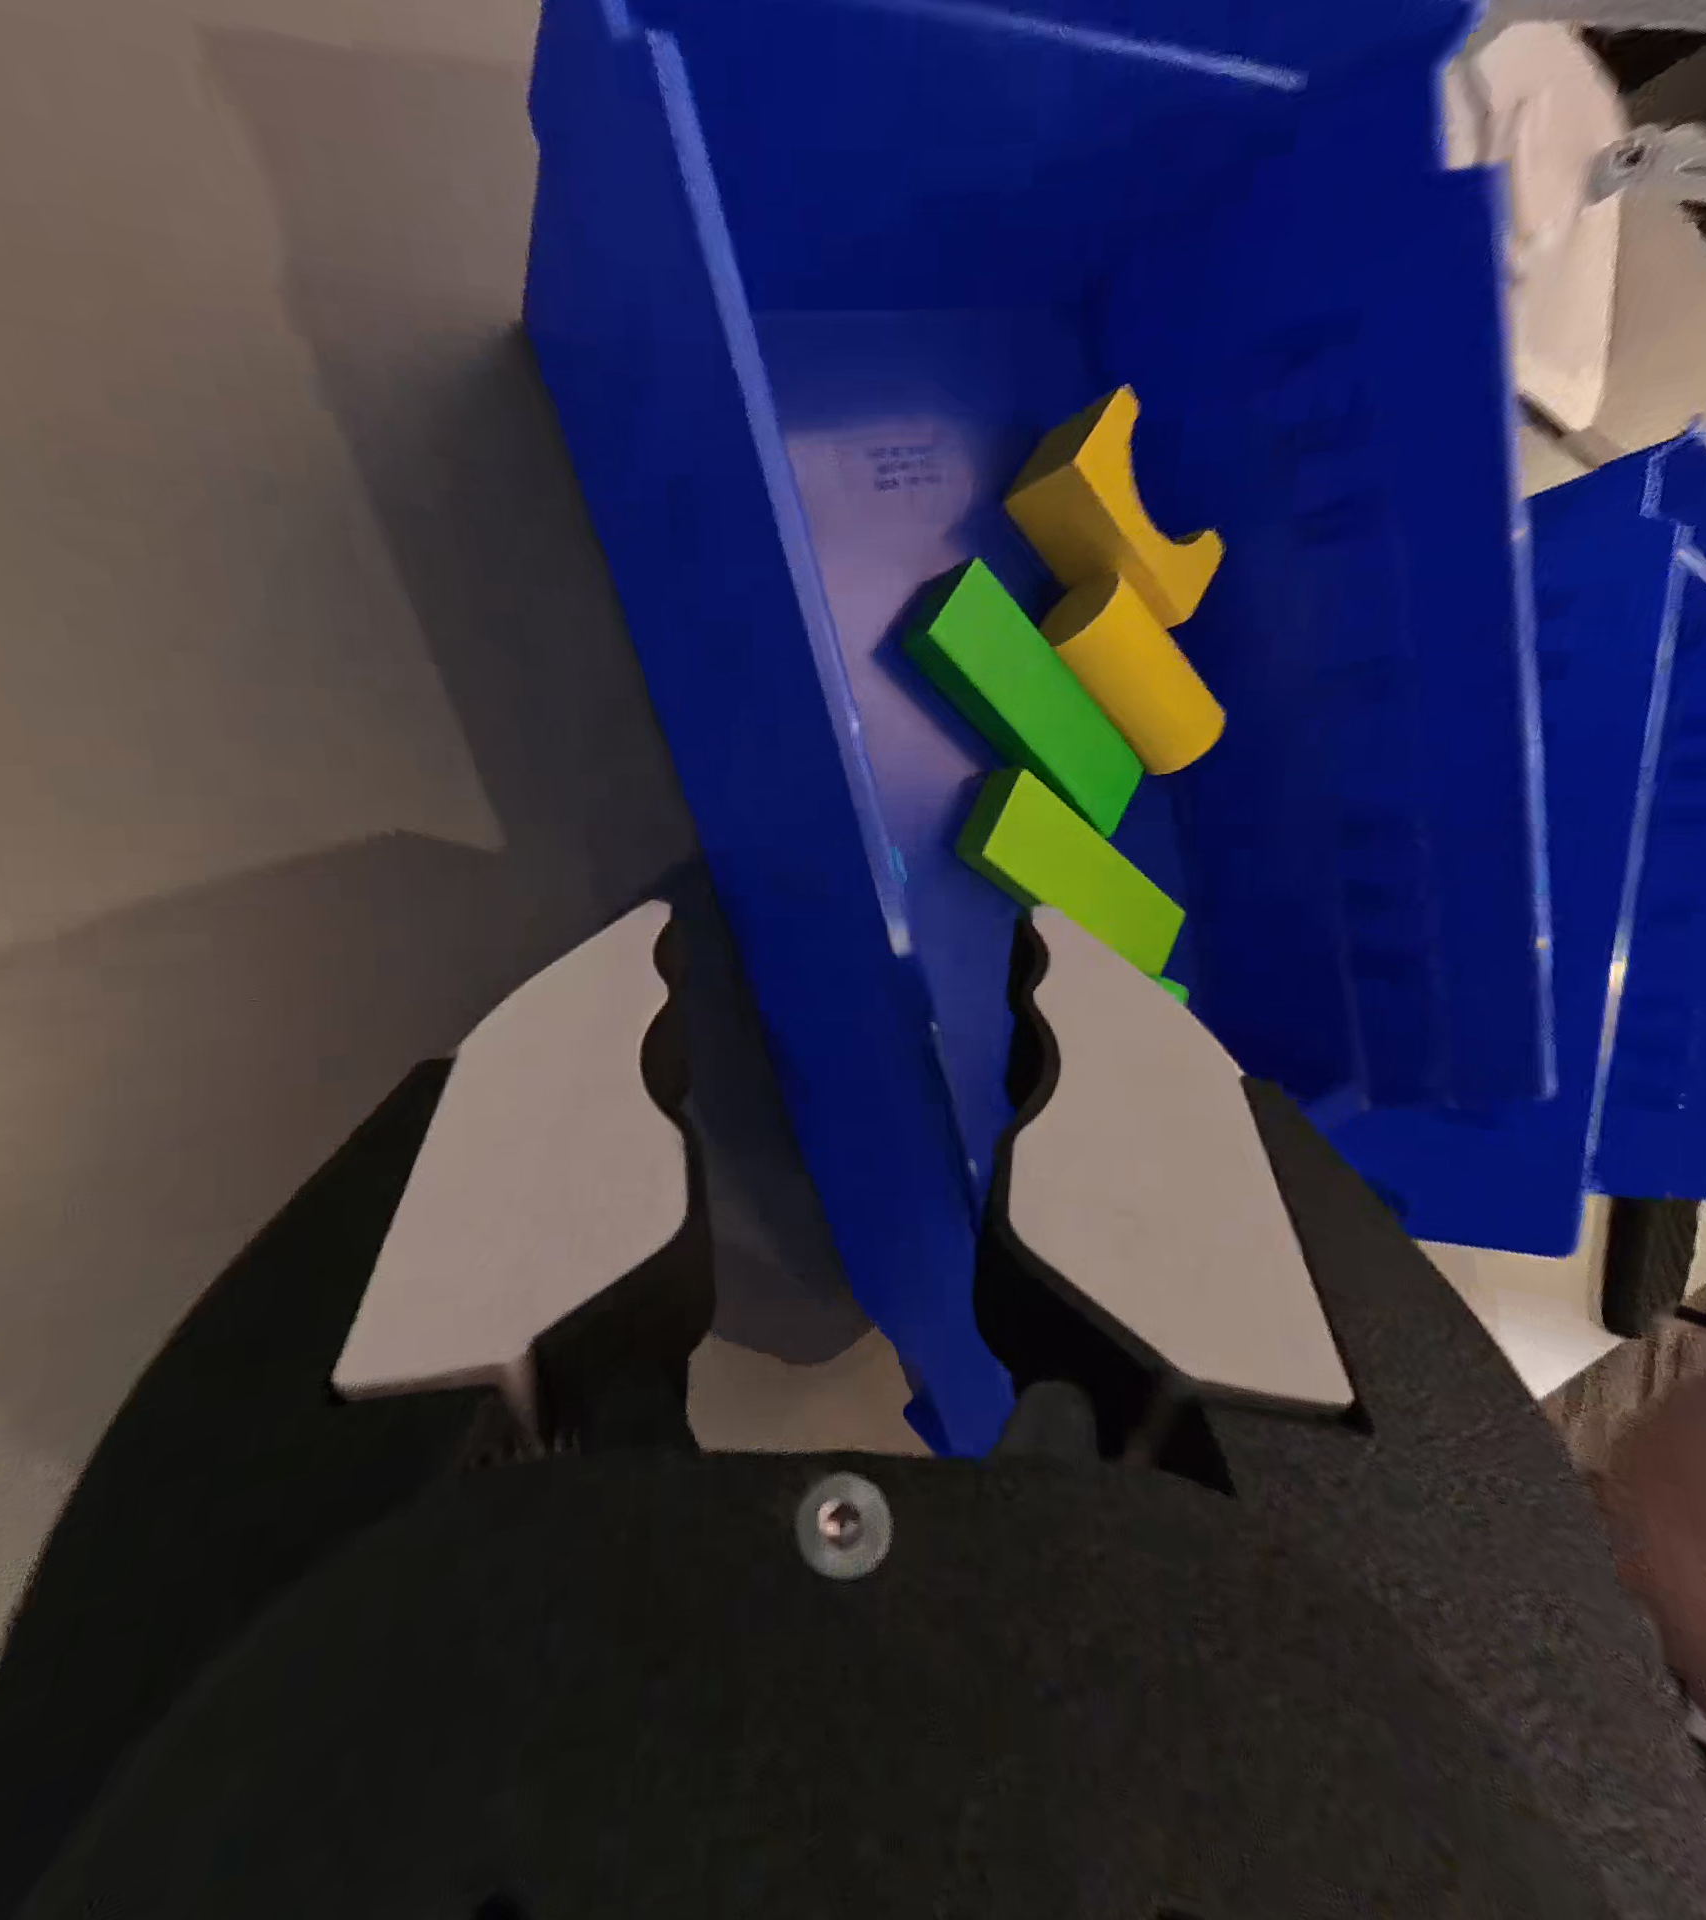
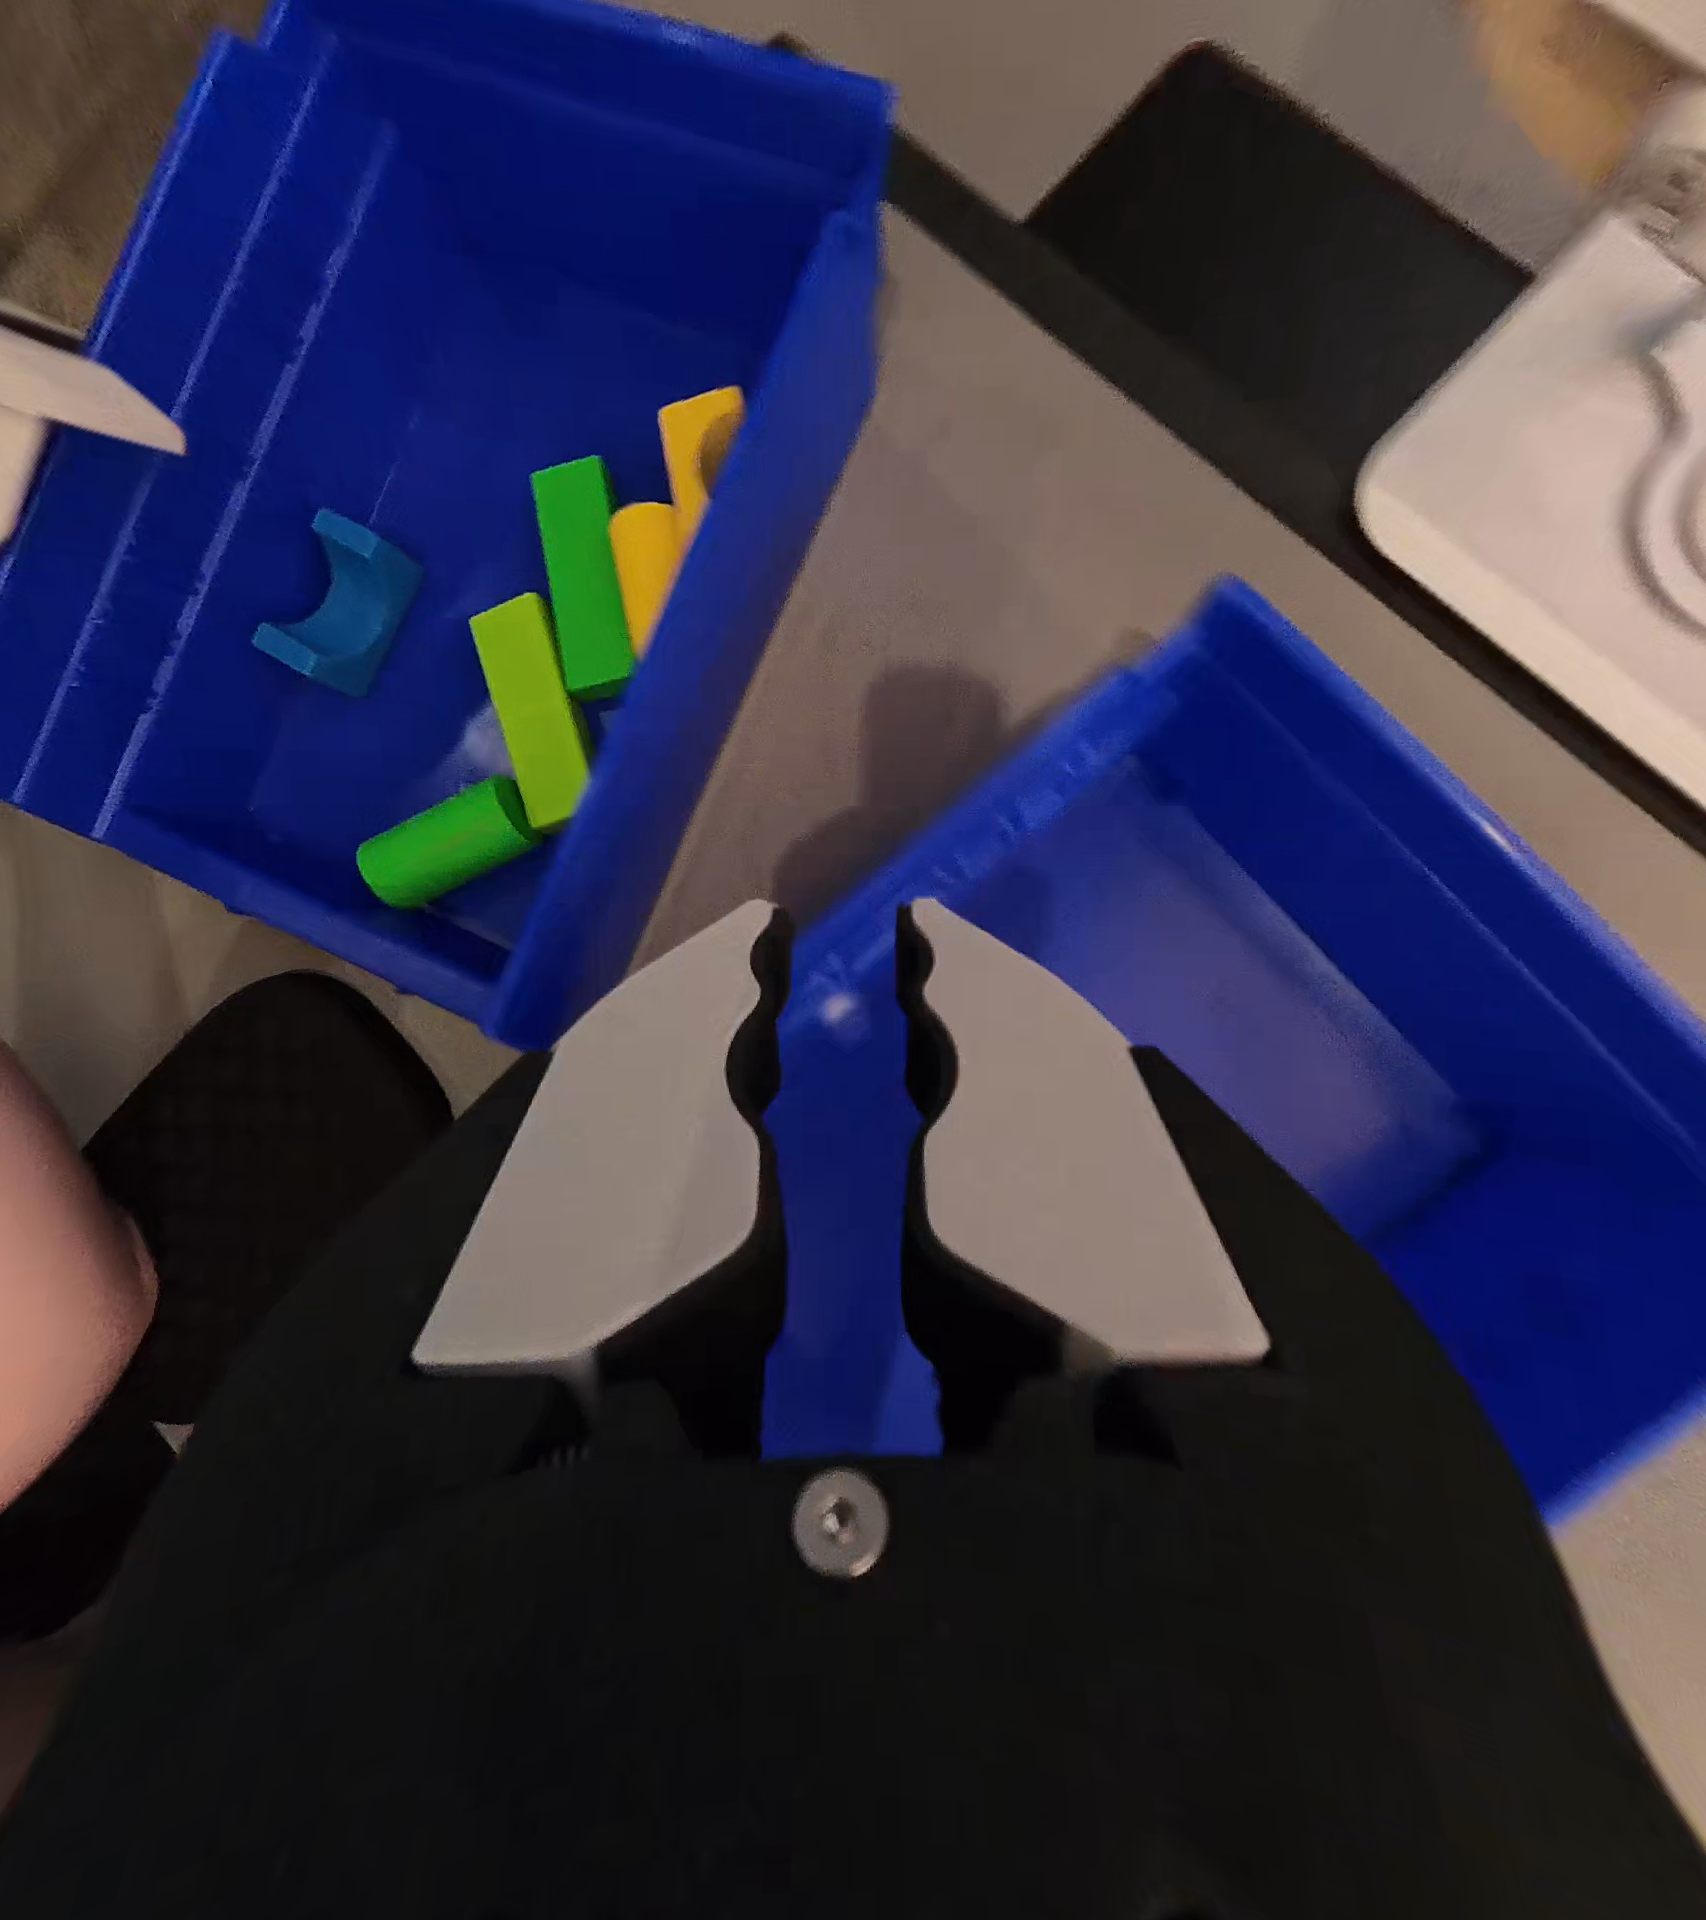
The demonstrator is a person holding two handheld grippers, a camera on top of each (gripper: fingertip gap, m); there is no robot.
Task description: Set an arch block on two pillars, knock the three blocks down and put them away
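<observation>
Spreading under everything is the grey table (image 2: 984, 540), and on it stand your two blue bins. The bin with the blocks (image 2: 807, 436) sits at the far left in your right wrist view; the second bin (image 2: 1607, 1091), to the right and nearer, shows only its bare floor. At the far right edge of the table lies a white tray (image 2: 1514, 582), blurred.

Your right gripper (image 2: 836, 914) has its fingers clamped on the near wall of the second bin, the blue rim filling the narrow gap between them. Your left gripper (image 1: 844, 925) straddles a side wall of the bin with the blocks (image 1: 724, 644), one finger outside and one inside; the gap is wide, and you cannot tell from the left wrist view whether the pads press the wall.

Inside that bin the blocks lie heaped against one wall: a dark green bar (image 2: 574, 577), a light green bar (image 2: 532, 712), a green cylinder (image 2: 444, 857), a yellow cylinder (image 2: 643, 566) and a yellow arch block (image 2: 698, 442), all touching or nearly so. A blue arch block (image 2: 340, 603) lies apart from them on the bin floor.
</observation>
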